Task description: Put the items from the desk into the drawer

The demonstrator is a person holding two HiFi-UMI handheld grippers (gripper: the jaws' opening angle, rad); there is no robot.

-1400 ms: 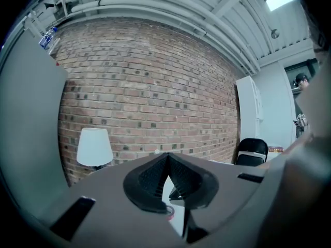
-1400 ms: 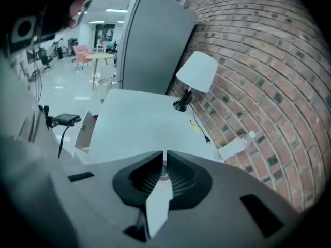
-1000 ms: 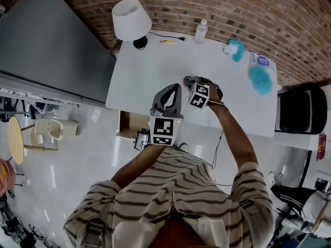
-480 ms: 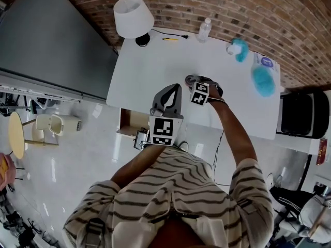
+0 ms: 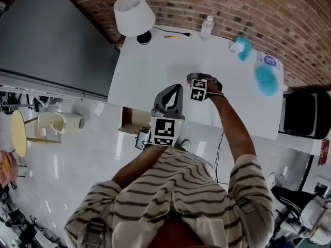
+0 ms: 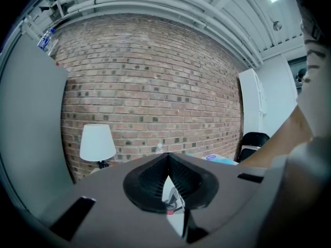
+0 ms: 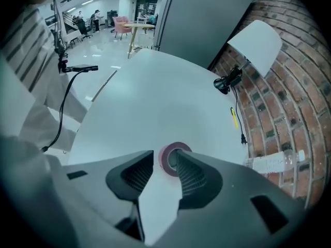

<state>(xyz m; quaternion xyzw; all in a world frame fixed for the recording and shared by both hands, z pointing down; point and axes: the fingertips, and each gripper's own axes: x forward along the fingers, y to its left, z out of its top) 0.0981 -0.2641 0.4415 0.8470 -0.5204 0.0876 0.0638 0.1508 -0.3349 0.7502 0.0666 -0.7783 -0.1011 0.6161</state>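
Note:
A pink roll of tape (image 7: 173,158) lies flat on the white desk (image 5: 155,66). My right gripper (image 7: 164,156) points steeply down over it. Its jaws have just been opening, and the near wall of the roll lies between the tips, with no pad pressing on it. In the head view the right gripper (image 5: 192,80) is over the middle of the desk. My left gripper (image 5: 177,87) hangs at the desk's front edge. In its own view the left gripper (image 6: 166,161) is shut on nothing. An open drawer (image 5: 130,123) sticks out below the desk's front left corner.
A white lamp (image 5: 133,13) stands at the far left corner. A yellow pen (image 5: 172,36) and a water bottle (image 5: 206,28) lie along the brick wall. Teal items (image 5: 267,79) are at the right end, next to a black chair (image 5: 305,112).
The right gripper has sunk toward the desk over the tape roll and spread its jaws. The left gripper has stayed in place.

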